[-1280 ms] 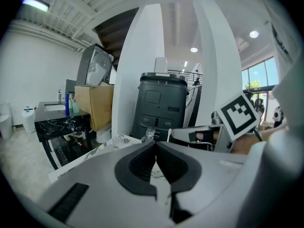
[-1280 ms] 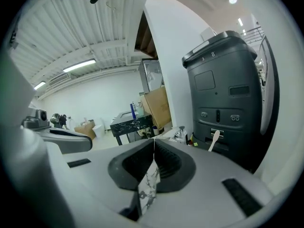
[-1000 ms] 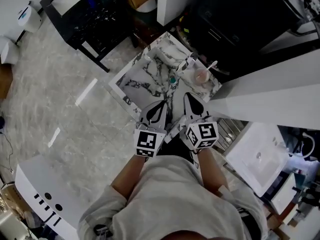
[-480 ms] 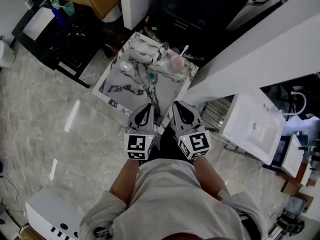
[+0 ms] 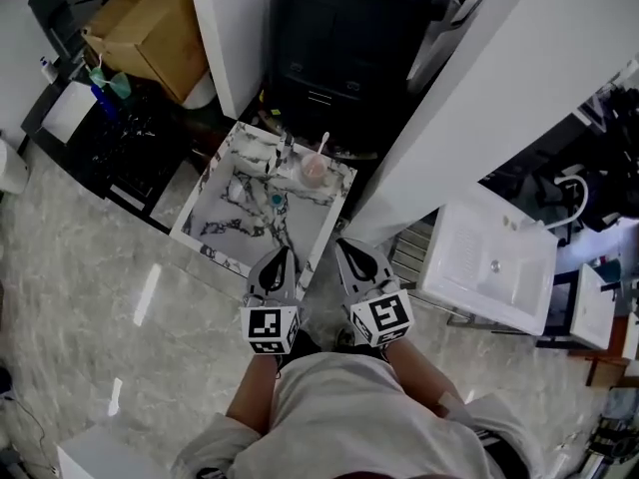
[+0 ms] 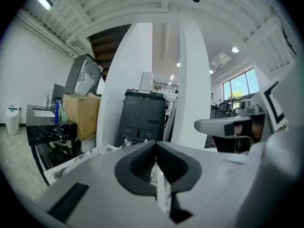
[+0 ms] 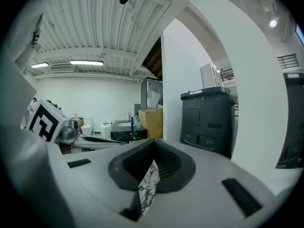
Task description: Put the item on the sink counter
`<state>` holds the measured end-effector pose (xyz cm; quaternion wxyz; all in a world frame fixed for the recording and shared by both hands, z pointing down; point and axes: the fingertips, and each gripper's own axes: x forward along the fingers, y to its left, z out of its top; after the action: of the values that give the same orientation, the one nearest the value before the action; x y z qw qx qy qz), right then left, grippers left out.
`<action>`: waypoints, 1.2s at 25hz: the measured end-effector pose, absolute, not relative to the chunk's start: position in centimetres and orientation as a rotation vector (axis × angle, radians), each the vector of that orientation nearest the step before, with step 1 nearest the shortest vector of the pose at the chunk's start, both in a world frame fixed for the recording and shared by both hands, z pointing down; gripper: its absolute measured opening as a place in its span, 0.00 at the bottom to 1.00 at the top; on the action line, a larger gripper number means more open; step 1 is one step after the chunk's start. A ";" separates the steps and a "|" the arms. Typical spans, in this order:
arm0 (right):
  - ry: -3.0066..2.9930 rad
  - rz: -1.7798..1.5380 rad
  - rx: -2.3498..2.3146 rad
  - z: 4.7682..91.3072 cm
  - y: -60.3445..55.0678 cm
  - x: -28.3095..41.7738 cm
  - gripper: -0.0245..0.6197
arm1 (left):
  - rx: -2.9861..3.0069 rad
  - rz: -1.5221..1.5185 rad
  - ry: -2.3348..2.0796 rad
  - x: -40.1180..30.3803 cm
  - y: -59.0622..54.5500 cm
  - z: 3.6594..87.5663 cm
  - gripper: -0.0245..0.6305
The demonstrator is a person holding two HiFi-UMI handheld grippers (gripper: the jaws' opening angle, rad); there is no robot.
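Note:
The marble-patterned sink counter (image 5: 232,218) stands low ahead of me, with a faucet (image 5: 283,160) at its back. A pink cup (image 5: 314,169) with a white brush in it and a small teal item (image 5: 277,200) rest on it. My left gripper (image 5: 283,253) is shut and empty, with its tips over the counter's near edge. My right gripper (image 5: 345,245) is shut and empty too, just off the counter's near right corner. In the left gripper view the left gripper (image 6: 156,148) has its jaws pressed together. The right gripper (image 7: 153,158) looks the same in its own view.
A black cabinet (image 5: 349,28) stands behind the counter, between white pillars (image 5: 469,98). A cardboard box (image 5: 140,33) and a black table (image 5: 120,128) with bottles are at the far left. A white basin (image 5: 489,267) sits to the right.
The counter has slid farther away and up in the head view. Both grippers have drawn back from over it to its near edge, and both have stayed shut.

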<state>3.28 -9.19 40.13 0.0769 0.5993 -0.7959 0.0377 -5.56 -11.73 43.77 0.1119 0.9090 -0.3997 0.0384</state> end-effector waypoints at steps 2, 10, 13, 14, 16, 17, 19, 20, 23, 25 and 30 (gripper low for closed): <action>-2.410 0.083 1.797 39.0 -8.4 4.0 0.05 | 2.674 0.087 -1.189 -4.7 -10.9 42.7 0.05; -2.493 0.002 1.793 35.9 -5.1 6.2 0.05 | 2.700 0.000 -1.238 -1.9 -7.0 39.3 0.05; -2.518 -0.041 1.799 34.6 -4.0 6.9 0.04 | 2.719 -0.012 -1.279 -1.5 -6.0 38.1 0.05; -2.526 -0.052 1.800 34.2 -3.7 7.1 0.05 | 2.720 -0.020 -1.295 -1.5 -5.8 37.7 0.05; -2.542 -0.074 1.803 33.4 -3.1 7.4 0.05 | 2.723 -0.041 -1.316 -1.3 -5.3 36.9 0.05; -2.549 -0.088 1.804 33.0 -2.9 7.5 0.05 | 2.728 -0.051 -1.323 -1.3 -5.0 36.5 0.05; -2.568 -0.105 1.796 32.4 -2.6 7.5 0.05 | 2.733 -0.063 -1.341 -1.3 -4.5 35.9 0.05; -2.580 -0.108 1.786 32.3 -2.4 7.3 0.05 | 2.731 -0.067 -1.355 -1.5 -4.2 35.6 0.05; -2.612 -0.126 1.755 31.8 -1.8 6.8 0.04 | 2.715 -0.073 -1.402 -1.9 -3.2 35.2 0.05; -2.626 -0.152 1.744 31.4 -1.4 6.4 0.05 | 2.704 -0.074 -1.434 -2.1 -2.7 35.1 0.05; -2.676 -0.156 1.710 30.8 -0.4 6.0 0.04 | 2.691 -0.076 -1.498 -2.5 -1.5 34.7 0.05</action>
<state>6.04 -0.38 30.84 -0.0191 0.5376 -0.8416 -0.0492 -2.50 -1.51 34.70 0.0307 0.8731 -0.4860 -0.0246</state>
